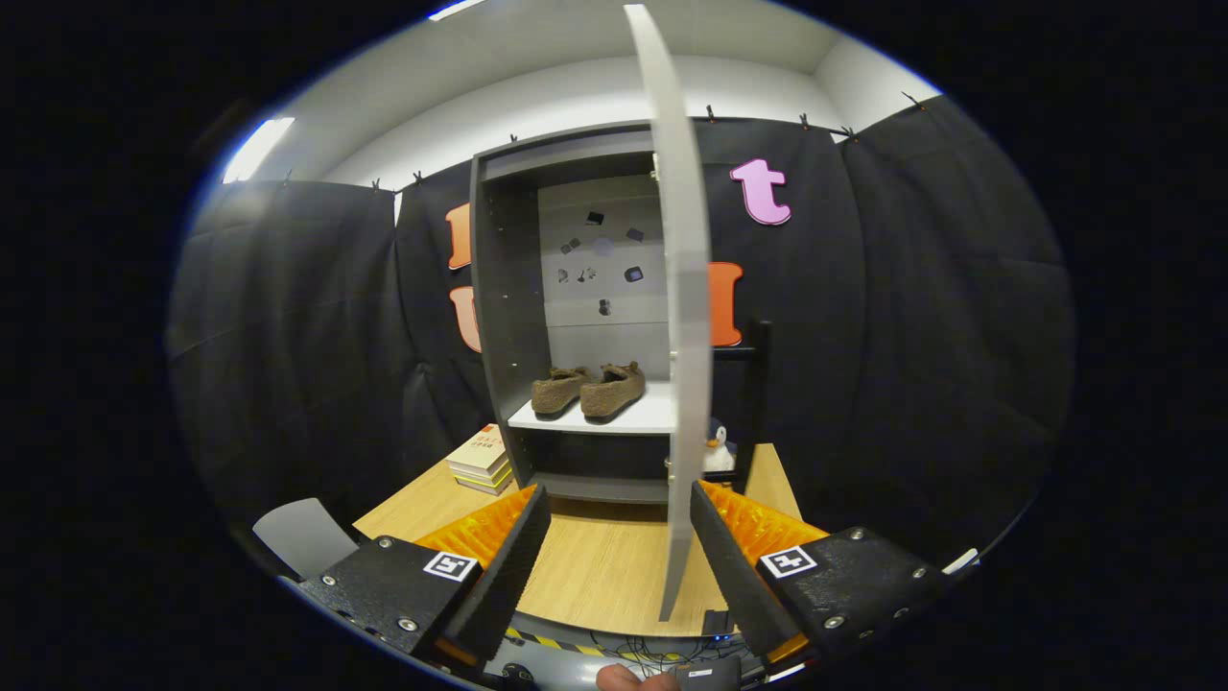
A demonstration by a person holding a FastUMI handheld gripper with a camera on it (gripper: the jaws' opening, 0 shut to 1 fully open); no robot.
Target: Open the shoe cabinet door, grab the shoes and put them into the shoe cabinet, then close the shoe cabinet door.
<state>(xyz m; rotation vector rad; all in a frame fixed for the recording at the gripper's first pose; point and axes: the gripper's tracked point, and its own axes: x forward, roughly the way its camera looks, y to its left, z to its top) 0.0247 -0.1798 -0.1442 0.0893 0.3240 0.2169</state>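
Gripper view: the gripper is released, fingers spread wide and holding nothing. The door stands edge-on between them, nearer the right finger. The shoes sit on the shelf inside the cabinet, beyond the jaws. Judged step: closing. The next move calls for pushing the door shut.

Brown fuzzy shoes side by side on the white shelf of the grey shoe cabinet, door open edge-on
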